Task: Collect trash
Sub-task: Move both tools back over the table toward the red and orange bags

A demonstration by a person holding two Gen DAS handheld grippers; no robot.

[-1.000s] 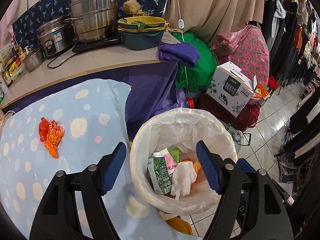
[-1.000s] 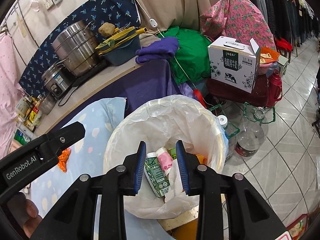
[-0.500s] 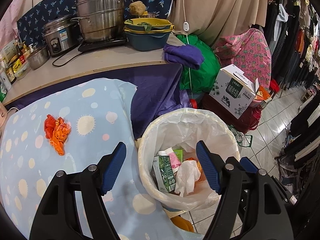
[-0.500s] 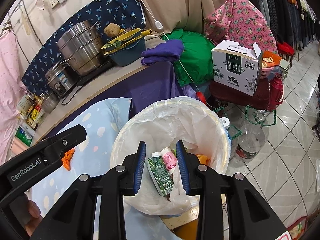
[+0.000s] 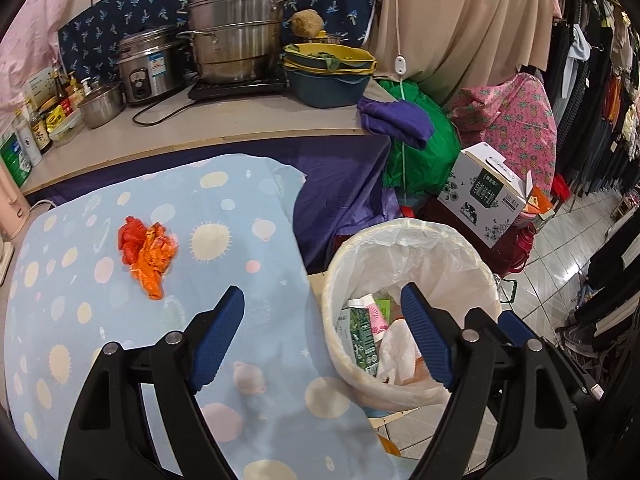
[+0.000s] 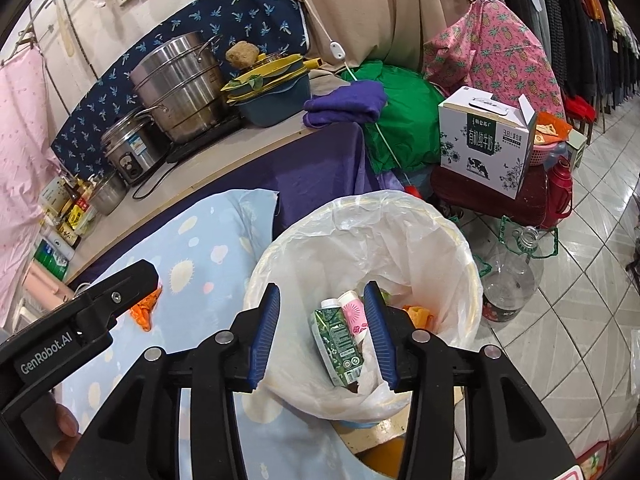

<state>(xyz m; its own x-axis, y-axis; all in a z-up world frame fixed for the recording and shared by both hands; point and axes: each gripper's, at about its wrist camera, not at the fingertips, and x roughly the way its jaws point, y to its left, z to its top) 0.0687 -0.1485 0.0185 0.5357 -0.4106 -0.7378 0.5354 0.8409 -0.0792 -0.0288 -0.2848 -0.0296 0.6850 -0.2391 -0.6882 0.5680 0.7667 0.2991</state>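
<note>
A crumpled red and orange wrapper (image 5: pixel 147 255) lies on the light blue spotted cloth (image 5: pixel 120 320) of the table. A white-lined trash bin (image 5: pixel 404 240) stands off the table's right edge and holds a green carton (image 5: pixel 362 334), a pink carton and white tissue. My left gripper (image 5: pixel 322 334) is open and empty, over the table edge and bin rim, right of the wrapper. My right gripper (image 6: pixel 322 330) is open and empty above the bin (image 6: pixel 360 220), with the green carton (image 6: pixel 338 340) seen between its fingers. The wrapper (image 6: pixel 145 308) peeks from behind the left gripper body there.
A counter behind holds a steel steamer pot (image 5: pixel 236 52), a rice cooker (image 5: pixel 150 68), stacked bowls (image 5: pixel 328 76), bottles and a purple cloth (image 5: pixel 396 122). Right of the bin are a milk box (image 5: pixel 486 196), a red flask (image 6: pixel 560 188) and a clear plastic jug (image 6: pixel 510 276) on tiled floor.
My left gripper has swung left, away from over the bin toward the table, bringing the wrapper nearer the centre. My right gripper has opened wider above the bin.
</note>
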